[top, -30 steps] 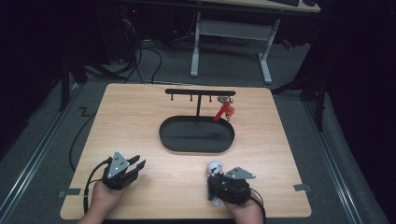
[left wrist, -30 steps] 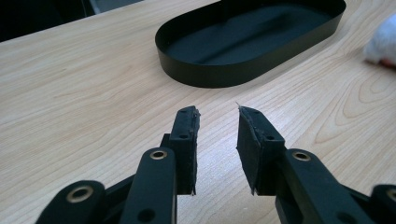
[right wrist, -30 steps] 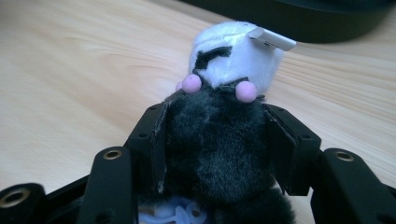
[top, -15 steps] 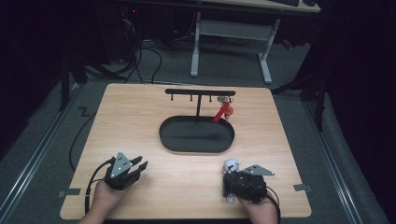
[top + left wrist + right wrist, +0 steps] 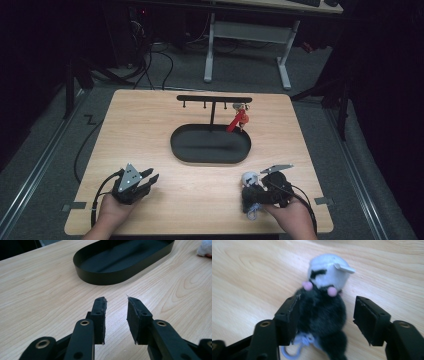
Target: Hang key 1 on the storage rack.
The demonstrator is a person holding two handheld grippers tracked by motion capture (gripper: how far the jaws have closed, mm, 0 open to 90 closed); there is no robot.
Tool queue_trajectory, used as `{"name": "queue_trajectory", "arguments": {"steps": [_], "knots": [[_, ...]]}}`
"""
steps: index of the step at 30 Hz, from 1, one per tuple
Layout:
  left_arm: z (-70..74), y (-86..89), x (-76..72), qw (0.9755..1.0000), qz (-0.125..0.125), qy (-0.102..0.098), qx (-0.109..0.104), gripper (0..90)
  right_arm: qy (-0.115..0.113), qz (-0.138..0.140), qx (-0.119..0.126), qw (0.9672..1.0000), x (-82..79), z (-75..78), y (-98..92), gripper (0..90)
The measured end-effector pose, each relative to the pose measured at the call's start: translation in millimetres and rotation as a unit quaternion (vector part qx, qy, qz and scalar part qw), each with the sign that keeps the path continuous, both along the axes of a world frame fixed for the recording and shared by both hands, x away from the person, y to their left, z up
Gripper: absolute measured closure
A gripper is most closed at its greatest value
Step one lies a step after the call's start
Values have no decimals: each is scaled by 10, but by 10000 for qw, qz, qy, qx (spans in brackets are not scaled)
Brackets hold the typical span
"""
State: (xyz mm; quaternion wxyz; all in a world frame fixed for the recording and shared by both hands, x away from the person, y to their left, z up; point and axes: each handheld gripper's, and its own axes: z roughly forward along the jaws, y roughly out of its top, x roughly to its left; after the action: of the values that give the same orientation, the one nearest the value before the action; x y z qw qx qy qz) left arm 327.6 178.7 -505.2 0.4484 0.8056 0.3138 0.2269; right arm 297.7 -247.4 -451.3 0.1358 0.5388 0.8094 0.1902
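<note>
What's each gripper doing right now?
Left gripper: open, nothing between its jaws.
Right gripper: open around the plush toy, jaws just closing, right pad still clear.

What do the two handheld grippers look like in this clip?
Both are black. The left gripper and the right gripper each carry a grey three-cornered plate on top and trail a black cable. In the gripper views, the fingers are flat black blocks with worn pad edges, on linkage arms with brass-coloured rivets. No sleeves show.
</note>
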Motion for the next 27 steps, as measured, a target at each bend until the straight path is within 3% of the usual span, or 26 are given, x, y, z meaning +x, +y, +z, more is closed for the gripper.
{"name": "queue_trajectory", "arguments": {"steps": [6, 9, 12, 15, 22, 27], "knots": [[8, -15, -21, 10000, -82, -11, -17, 673, 334, -59, -545, 9979, -16, 39, -125, 751], [5, -23, -22, 9999, -107, 11, -5, 672, 581, -94, -878, 9944, -20, 2, -191, 862], [2, -26, -20, 9999, -102, 8, -1, 672, 943, 7, -905, 9914, -48, -92, -189, 892], [6, -23, -15, 10000, -90, 15, -13, 672, 1100, 216, -792, 9905, -101, -153, -89, 892], [2, -39, -13, 9999, -119, 21, -4, 672, 991, 726, -542, 9909, -75, -171, 341, 881], [4, -20, -8, 9999, -101, 21, -9, 672, 805, 1029, -584, 9897, 62, 31, 522, 875]]}}
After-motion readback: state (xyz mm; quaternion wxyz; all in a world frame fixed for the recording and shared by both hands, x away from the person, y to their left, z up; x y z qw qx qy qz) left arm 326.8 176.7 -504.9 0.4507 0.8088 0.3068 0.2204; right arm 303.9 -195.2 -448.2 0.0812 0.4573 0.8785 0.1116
